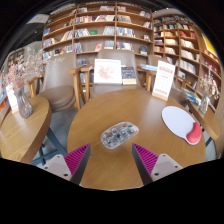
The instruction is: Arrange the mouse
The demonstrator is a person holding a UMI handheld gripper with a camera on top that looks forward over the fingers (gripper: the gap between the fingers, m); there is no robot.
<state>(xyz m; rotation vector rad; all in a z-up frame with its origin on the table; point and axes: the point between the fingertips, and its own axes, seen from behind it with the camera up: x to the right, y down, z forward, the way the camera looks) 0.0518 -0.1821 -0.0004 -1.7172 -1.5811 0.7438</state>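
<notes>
Gripper view. A translucent mouse (119, 134) lies on the round wooden counter (100, 115), just ahead of the parted fingers (78, 158), not touching their pads. A white mouse mat (179, 120) with a red wrist rest (194, 133) sits at right; bookshelves (100, 30) stand beyond.

Only the pink-padded fingertips (77, 157) of the hand-held gripper (111, 158) show; its body lies out of view below. The near rim of the round worktop (100, 115) is cut off behind them. The mouse (119, 134) just ahead of the fingers looks see-through, its details too small to tell. The red thing (194, 134) at the white mat (179, 120) cannot be identified. Print on the standing signs (108, 71) and book spines on the shelves (100, 25) is unreadable.
</notes>
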